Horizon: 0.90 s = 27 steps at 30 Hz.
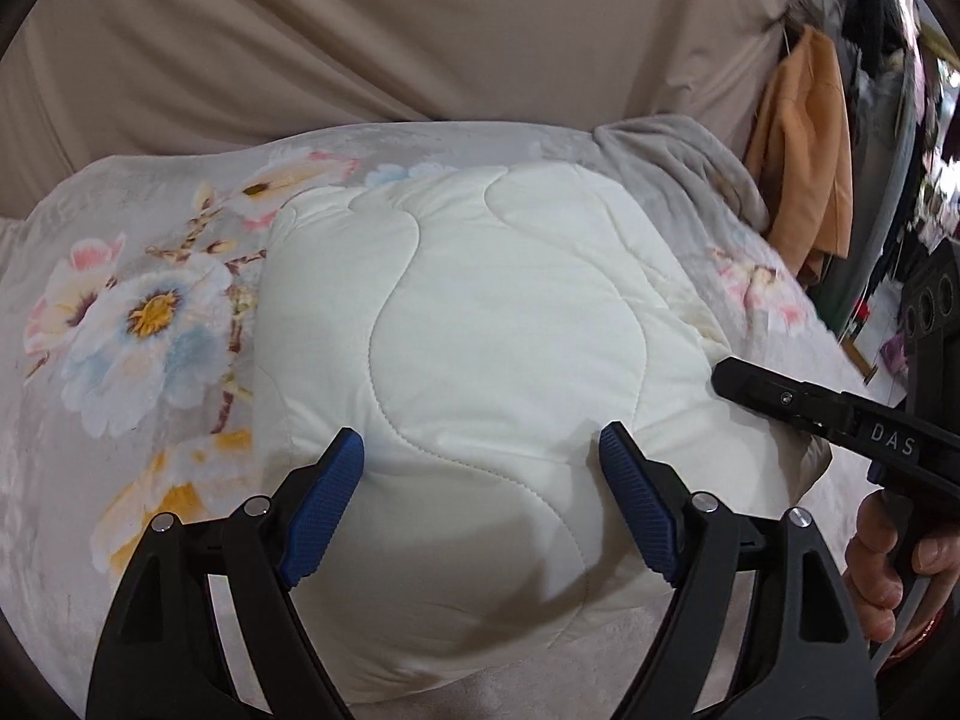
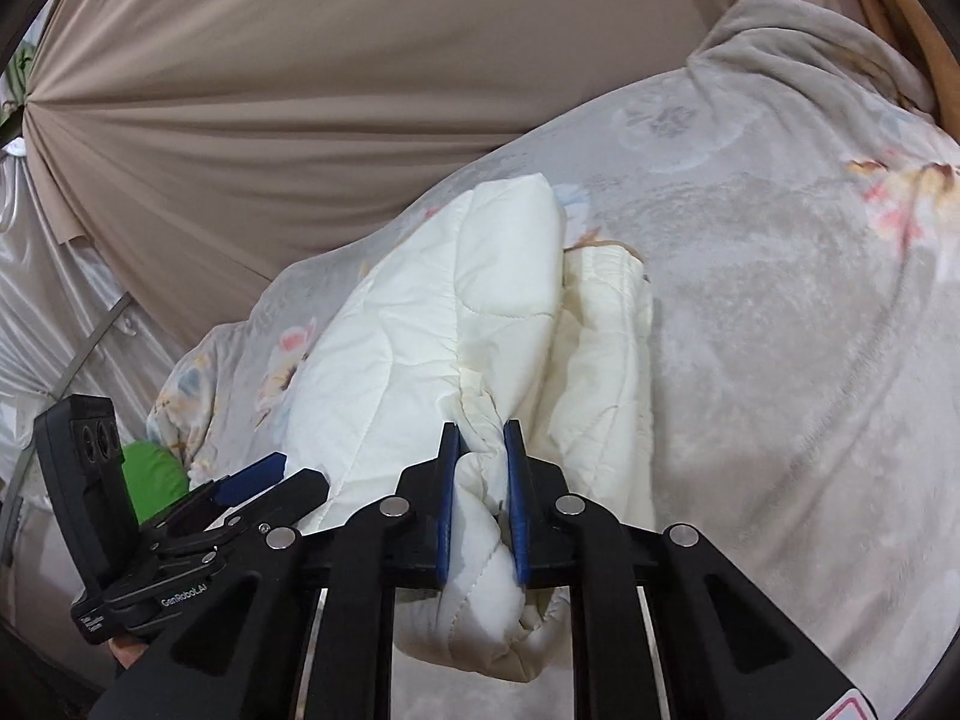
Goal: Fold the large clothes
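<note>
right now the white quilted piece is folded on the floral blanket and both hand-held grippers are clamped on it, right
Not quite. Only the right hand-held gripper is clamped on the white quilted piece; the right wrist view shows fabric pinched between its pads. The left hand-held gripper stands open over it, as the left wrist view shows. The piece does lie folded on the floral blanket.

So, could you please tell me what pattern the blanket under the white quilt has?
Grey blanket with pastel flowers; clearest in the left wrist view.
</note>
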Each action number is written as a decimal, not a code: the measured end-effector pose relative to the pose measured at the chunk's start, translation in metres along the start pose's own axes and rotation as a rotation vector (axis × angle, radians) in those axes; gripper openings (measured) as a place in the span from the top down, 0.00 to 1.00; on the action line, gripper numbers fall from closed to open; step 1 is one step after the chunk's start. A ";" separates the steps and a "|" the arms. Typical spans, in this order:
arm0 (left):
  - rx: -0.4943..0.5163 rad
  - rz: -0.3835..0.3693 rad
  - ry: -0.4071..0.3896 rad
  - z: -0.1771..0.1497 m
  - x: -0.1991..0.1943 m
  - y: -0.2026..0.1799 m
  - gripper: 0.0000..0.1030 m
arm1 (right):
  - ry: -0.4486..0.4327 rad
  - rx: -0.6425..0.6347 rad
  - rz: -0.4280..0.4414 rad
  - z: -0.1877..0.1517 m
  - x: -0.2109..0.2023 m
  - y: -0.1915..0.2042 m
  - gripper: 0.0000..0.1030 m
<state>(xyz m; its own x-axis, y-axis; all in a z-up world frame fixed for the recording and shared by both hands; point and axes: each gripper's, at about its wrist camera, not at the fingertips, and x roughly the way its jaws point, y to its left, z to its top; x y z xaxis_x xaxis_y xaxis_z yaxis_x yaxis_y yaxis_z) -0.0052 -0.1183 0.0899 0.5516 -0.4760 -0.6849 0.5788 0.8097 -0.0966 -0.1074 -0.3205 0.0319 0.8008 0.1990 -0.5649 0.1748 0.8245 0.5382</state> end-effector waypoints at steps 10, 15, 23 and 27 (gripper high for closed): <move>0.147 0.128 -0.025 -0.024 0.034 -0.035 0.16 | 0.071 0.048 -0.039 -0.023 0.036 -0.042 0.90; 0.122 0.132 -0.026 -0.020 0.034 -0.032 0.15 | -0.016 0.052 -0.067 -0.007 0.008 -0.022 0.86; 0.107 0.124 -0.014 -0.017 0.032 -0.031 0.15 | -0.187 -0.196 -0.174 0.086 0.007 0.073 0.86; 0.100 0.114 -0.009 -0.017 0.031 -0.029 0.15 | -0.081 -0.172 -0.263 0.096 0.077 0.051 0.90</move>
<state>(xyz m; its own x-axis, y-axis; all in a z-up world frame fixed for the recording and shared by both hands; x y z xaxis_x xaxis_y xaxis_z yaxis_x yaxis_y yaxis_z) -0.0146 -0.1506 0.0593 0.6226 -0.3864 -0.6805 0.5689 0.8206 0.0546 0.0181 -0.3139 0.0758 0.7850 -0.0697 -0.6156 0.2879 0.9209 0.2628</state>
